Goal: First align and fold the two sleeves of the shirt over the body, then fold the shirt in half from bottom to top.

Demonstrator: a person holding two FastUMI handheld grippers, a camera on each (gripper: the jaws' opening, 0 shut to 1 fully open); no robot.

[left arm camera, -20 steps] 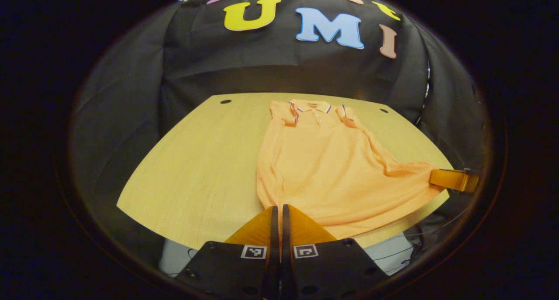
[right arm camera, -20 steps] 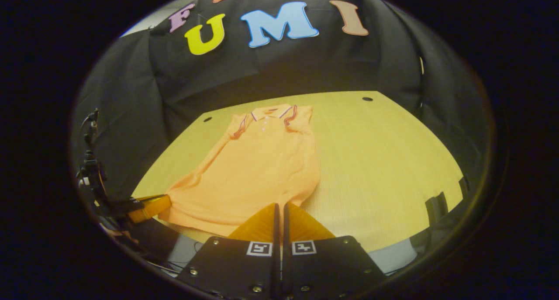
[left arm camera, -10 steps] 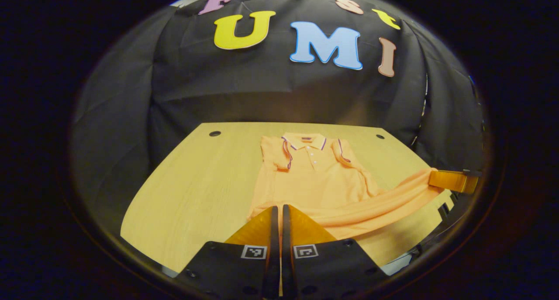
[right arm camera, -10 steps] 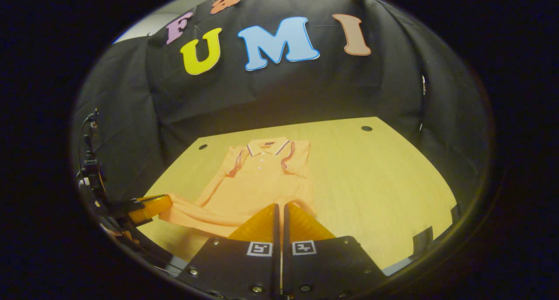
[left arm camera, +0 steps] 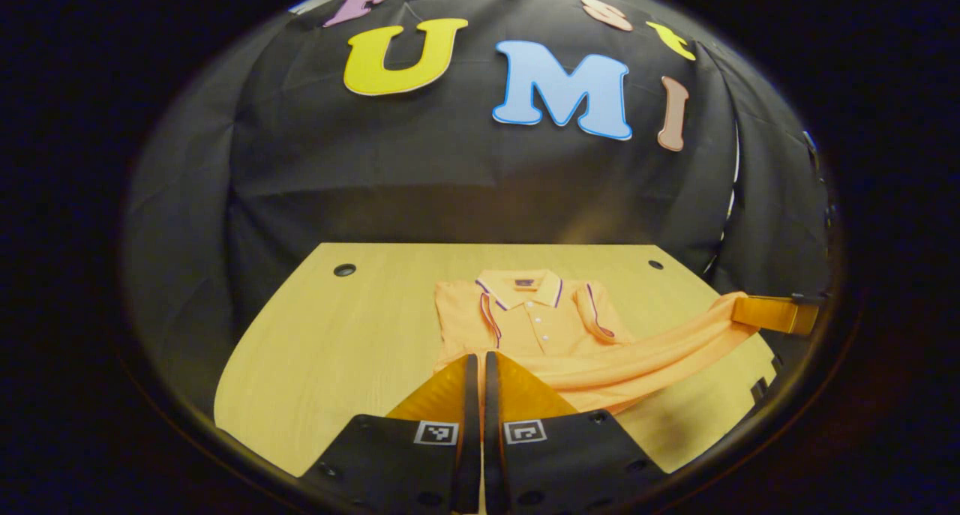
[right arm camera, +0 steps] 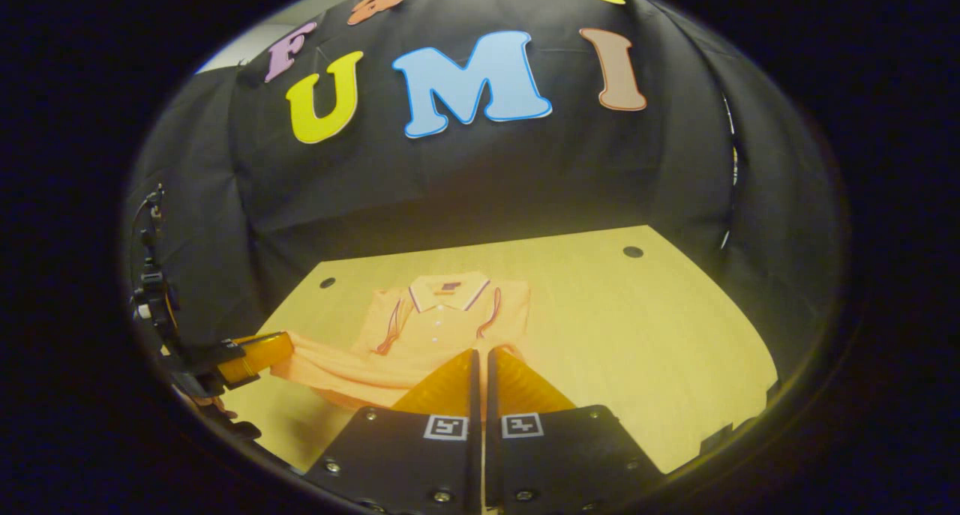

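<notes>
An orange polo shirt (left arm camera: 532, 327) lies on the wooden table (left arm camera: 337, 335), collar at the far side, both sleeves folded in over the chest. My left gripper (left arm camera: 477, 359) is shut on one bottom corner of the shirt. The hem (left arm camera: 652, 354) stretches as a raised band to the right gripper (left arm camera: 776, 312), shut on the other corner. In the right gripper view the shirt (right arm camera: 442, 312) sits just beyond my right gripper (right arm camera: 480, 354), and the left gripper (right arm camera: 255, 350) holds the hem at the far left. The lower body of the shirt is lifted off the table (right arm camera: 637, 327).
Two round holes (left arm camera: 345, 269) (left arm camera: 655, 264) mark the table's far corners. Black cloth hangs behind and beside the table. A dark stand with cables (right arm camera: 154, 290) rises at the left edge of the right gripper view.
Both grippers have carried the hem up and forward toward the collar. The shirt's lower half has risen off the table and now covers more of the body.
</notes>
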